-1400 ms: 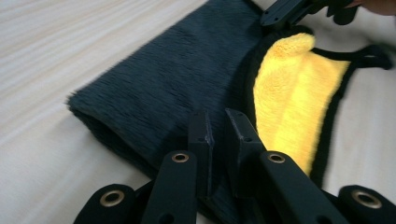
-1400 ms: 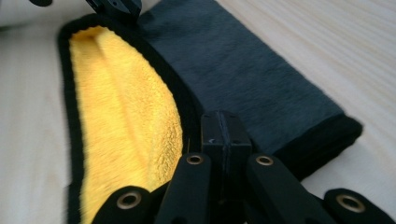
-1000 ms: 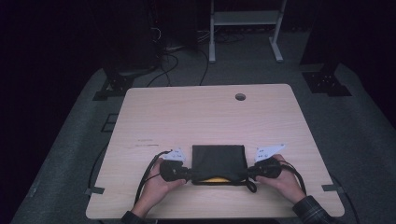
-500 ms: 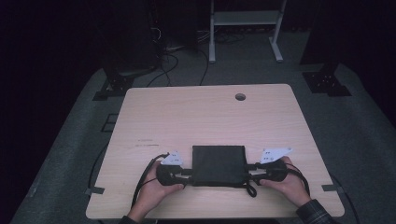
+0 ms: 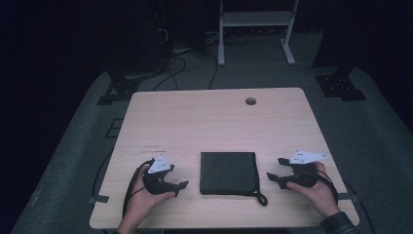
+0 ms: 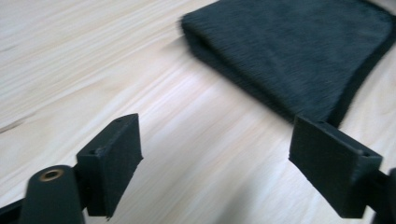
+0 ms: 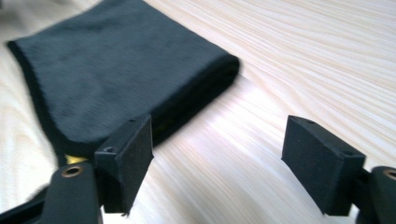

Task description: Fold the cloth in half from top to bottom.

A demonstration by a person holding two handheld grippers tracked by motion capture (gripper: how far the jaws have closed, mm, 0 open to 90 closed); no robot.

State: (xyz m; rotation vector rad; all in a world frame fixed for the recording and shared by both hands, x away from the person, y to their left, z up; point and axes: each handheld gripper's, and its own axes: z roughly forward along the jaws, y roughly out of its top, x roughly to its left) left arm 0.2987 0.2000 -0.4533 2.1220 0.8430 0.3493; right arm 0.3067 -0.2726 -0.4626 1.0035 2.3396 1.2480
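Dark floor and cables surround the pale wooden desk (image 5: 195, 117) in the high view, where a folded black cloth (image 5: 228, 172) lies flat near the front edge, between the left tool (image 5: 181, 185) and the right tool (image 5: 273, 177), each just beside it but clear of it. From the left gripper view, the jaws have just been opening and stand wide with only bare wood between them, the cloth (image 6: 299, 51) ahead. The right gripper view shows the same: jaws just opened, empty, the cloth (image 7: 112, 74) lying released, so the fold looks finished.

No text, label or number can be read anywhere. A faint dark mark sits on the tabletop (image 5: 214, 122) at the left, too small to make out.
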